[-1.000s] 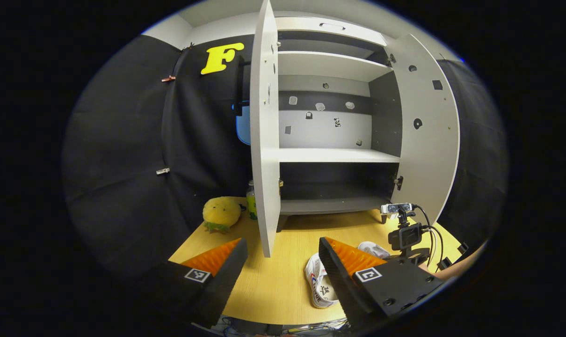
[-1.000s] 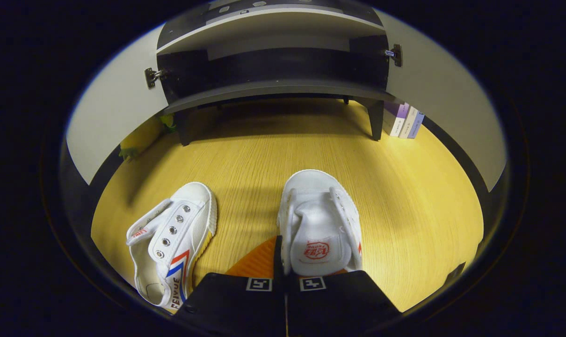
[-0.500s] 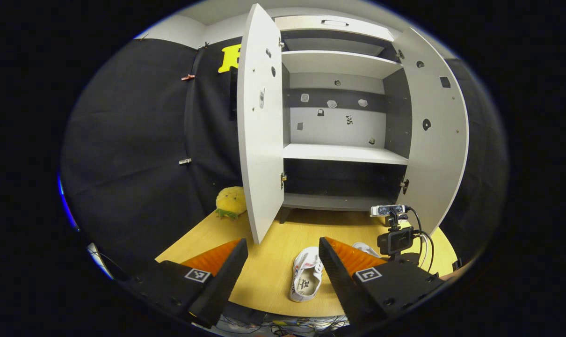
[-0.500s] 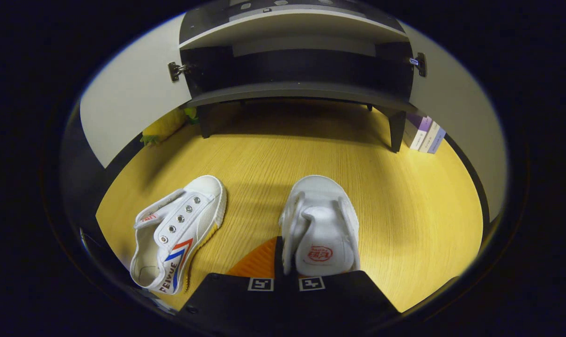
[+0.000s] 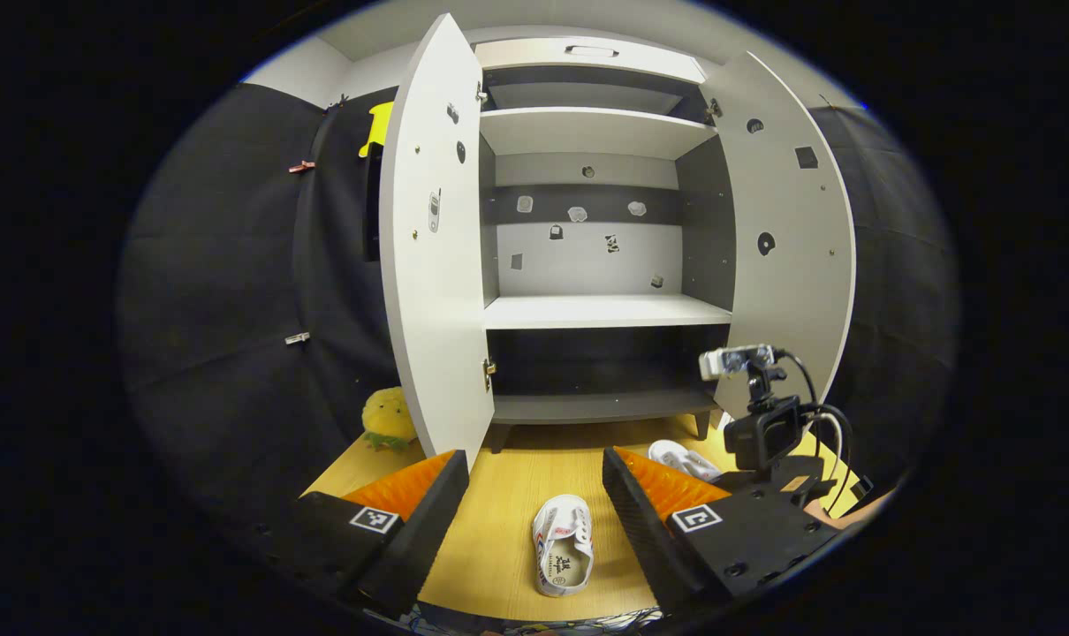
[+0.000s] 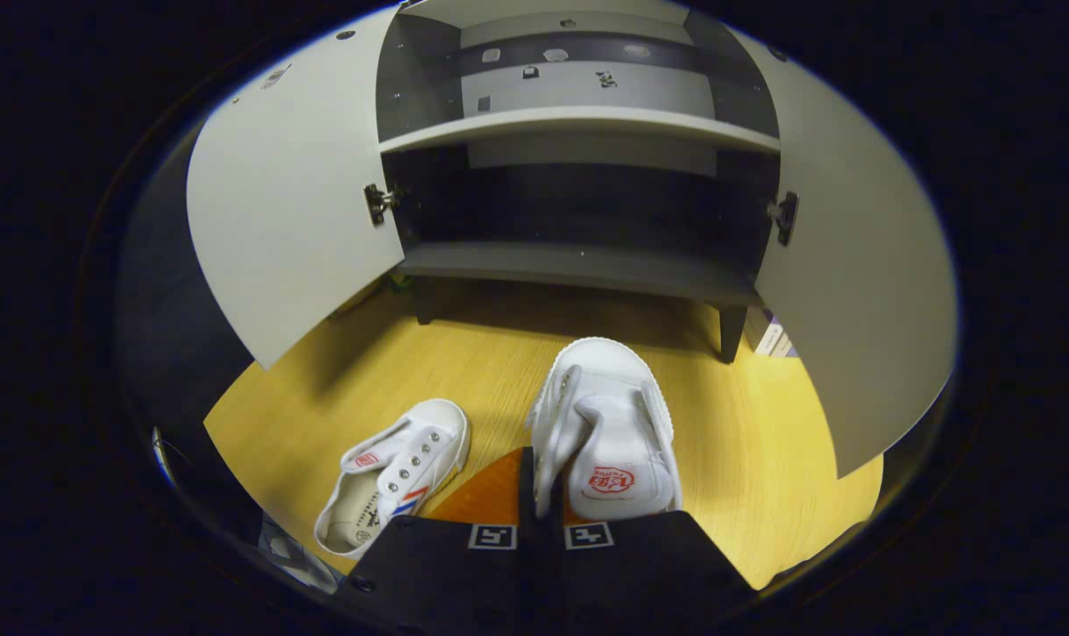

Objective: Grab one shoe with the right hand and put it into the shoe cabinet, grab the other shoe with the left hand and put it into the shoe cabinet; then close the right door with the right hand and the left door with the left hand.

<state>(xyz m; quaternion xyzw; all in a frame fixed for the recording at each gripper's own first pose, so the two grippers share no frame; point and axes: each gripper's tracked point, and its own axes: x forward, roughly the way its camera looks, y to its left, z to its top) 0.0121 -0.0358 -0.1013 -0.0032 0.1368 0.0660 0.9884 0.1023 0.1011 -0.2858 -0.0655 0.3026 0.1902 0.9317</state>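
- The right claw [image 6: 539,521] is clamping one white shoe [image 6: 607,433] by its heel edge, holding it above the bench [image 6: 464,380], toe pointing at the shoe cabinet [image 6: 579,265].
- The left claw [image 5: 534,495] is hanging over the bench's near edge with its fingers spread apart, gripping nothing.
- The other shoe [image 5: 563,543] is lying on the bench between those fingers in the left gripper view, well short of the cabinet.
- The left door [image 5: 428,256] and right door [image 5: 791,238] are both standing open, and the lower shelf [image 5: 601,406] is showing bare.
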